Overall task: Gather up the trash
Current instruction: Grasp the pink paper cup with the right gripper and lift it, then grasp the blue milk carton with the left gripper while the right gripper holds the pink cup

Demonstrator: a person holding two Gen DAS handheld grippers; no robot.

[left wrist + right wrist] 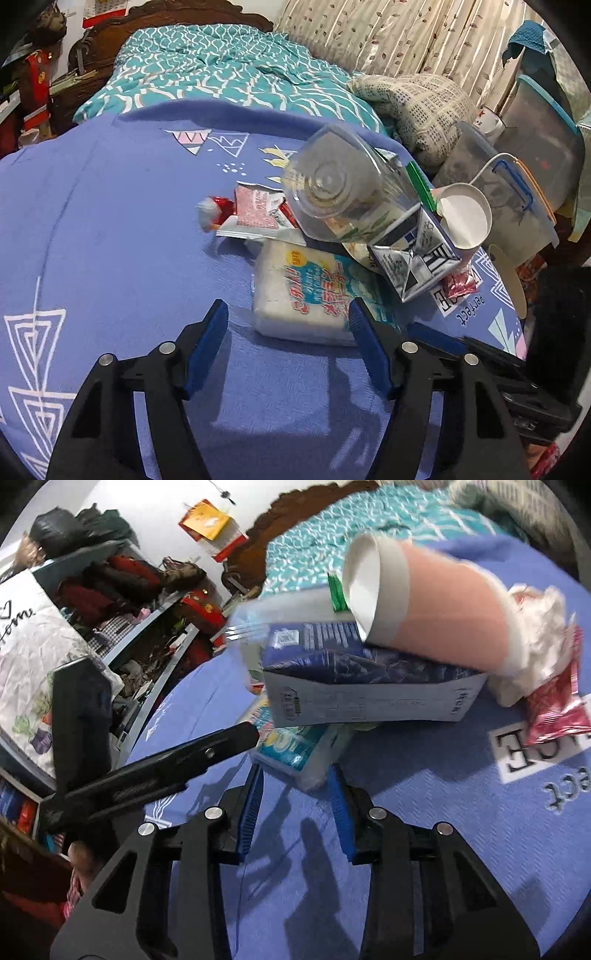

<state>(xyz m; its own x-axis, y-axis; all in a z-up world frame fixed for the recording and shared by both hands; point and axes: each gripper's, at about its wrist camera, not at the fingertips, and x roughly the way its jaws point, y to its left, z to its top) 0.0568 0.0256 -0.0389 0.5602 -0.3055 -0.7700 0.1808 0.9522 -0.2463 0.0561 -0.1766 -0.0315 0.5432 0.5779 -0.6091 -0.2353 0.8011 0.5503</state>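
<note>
Both tools empty, left tool [288,317] wide, right tool [297,797] narrower, facing litter heaped on the bed [110,229]; the nearest tissue pack [306,295] looks light, soft, slippery-wrapped: pinch across its short sides.

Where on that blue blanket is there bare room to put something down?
Bare blue blanket stretches left of the trash pile, bordered by the teal quilt behind and the left gripper in front. It is crowded on the right: tissue pack, clear plastic cup, carton and paper cup overlap there.
</note>
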